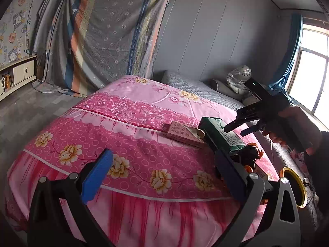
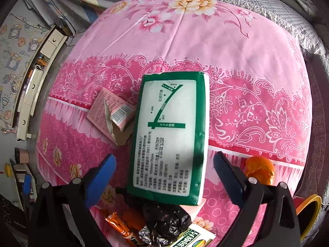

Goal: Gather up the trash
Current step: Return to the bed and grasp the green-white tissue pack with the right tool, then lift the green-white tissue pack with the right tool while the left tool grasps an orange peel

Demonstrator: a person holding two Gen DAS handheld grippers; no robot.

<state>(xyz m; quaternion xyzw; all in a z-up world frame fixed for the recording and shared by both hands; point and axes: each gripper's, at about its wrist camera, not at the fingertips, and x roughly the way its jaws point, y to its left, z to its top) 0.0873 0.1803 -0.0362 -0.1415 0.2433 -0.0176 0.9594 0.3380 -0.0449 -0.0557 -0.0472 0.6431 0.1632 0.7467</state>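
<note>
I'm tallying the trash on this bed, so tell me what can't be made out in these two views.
- Black crumpled bag: right wrist view, its top lies under the green tissue pack.
- Green-and-white box: cut off by the bottom edge.
- Yellow-rimmed bin: left wrist view, partly behind the left tool's finger; contents unseen.
- Pink box: print too small to read.

A bed cover [image 2: 236, 41] is spread over the bed, and the trash is gathered on it. A tissue pack [image 2: 170, 133] is laid flat at the middle, with a torn carton [image 2: 111, 113] just to its left — touching or nearly so. A crumpled bag [image 2: 164, 222] and a snack wrapper [image 2: 119, 224] are bunched at the pack's near end. A peel [image 2: 260, 169] is set to the right, apart from the pack.
</note>
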